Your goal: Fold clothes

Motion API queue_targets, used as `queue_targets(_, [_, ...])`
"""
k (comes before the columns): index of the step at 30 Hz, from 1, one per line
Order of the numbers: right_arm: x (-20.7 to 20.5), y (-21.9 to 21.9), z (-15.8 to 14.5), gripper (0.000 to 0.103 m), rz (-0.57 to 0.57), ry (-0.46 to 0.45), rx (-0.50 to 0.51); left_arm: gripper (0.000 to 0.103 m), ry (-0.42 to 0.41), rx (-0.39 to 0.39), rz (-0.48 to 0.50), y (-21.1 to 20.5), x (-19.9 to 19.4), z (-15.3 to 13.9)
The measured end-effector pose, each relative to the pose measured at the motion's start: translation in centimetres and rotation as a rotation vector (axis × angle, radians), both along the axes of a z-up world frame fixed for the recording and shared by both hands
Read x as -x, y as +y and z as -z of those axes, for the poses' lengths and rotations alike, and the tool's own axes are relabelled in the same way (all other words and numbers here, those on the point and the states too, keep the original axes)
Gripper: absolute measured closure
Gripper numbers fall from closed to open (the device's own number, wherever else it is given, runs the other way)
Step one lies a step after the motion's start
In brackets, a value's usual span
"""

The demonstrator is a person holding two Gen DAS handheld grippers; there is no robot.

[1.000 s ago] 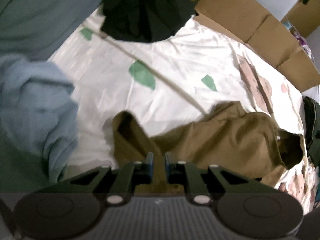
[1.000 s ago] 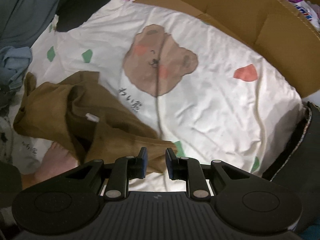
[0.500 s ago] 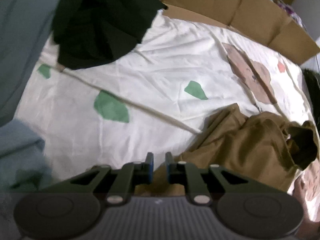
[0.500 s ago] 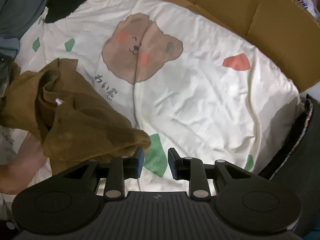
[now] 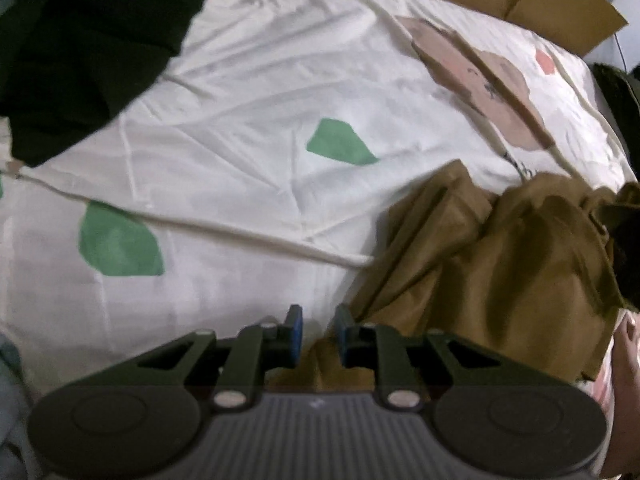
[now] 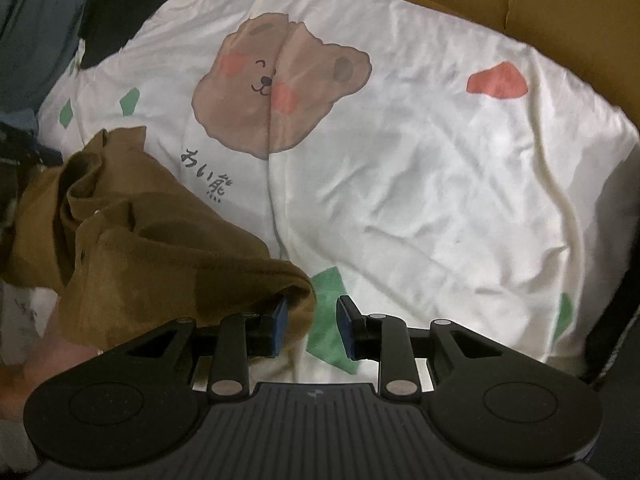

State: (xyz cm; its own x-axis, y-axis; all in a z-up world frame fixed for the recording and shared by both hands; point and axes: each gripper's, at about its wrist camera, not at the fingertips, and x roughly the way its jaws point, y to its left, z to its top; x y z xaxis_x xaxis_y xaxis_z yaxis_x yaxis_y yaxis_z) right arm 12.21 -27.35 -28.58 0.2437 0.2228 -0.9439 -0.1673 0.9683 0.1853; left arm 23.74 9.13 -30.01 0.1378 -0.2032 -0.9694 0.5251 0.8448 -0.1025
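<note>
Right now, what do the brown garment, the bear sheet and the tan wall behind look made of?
Brown garment: soft matte knit or woven cloth, probably cotton; it slumps in loose folds.
Bear sheet: thin smooth printed fabric with a slight sheen and fine creases.
Tan wall: corrugated cardboard, likely; flat matte panels with sharp fold lines.

Both wrist views steeply over bedsheet (image 5: 280,80)

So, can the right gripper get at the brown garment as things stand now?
Probably yes. The right gripper has open jaws, and the brown garment lies bunched against its left finger with nothing covering it.
</note>
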Motion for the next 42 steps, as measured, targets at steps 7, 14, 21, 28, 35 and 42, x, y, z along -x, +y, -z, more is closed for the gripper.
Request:
queue_targets(7, [0.4, -0.7, 0.9, 0.068, 0.063, -0.027, -0.088, 0.076, 0.021, 0.006, 0.068, -0.3, 1.2, 0.6])
queue_targets(14, [1.6, -1.4, 0.6, 0.065, 0.095, -0.066, -0.147, 0.068, 0.010, 0.056, 0.122, 0.0, 2.5, -1.3])
queue_targets(21, [2.8, -2.6, 0.9, 0.062, 0.164, -0.120, -0.190, 0.065, -0.002, 0.004, 0.186, -0.1, 2.9, -0.6])
queue_targets(28, [3.8, -3.3, 1.4, 0.062, 0.201, -0.134, -0.217, 0.064, 0.016, 0.069, 0.177, 0.5, 1.4, -1.6])
queue_targets(35, [3.8, -4.0, 1.5, 0.059, 0.215, -0.178, -0.259, 0.065, 0.089, 0.056, 0.185, 0.1, 0.7, 1.1])
queue_targets(42, [2.4, -2.2, 2.7, 0.058, 0.111, -0.166, -0.259, 0.058, 0.125, 0.037, 0.256, -0.7, 1.9, 2.3])
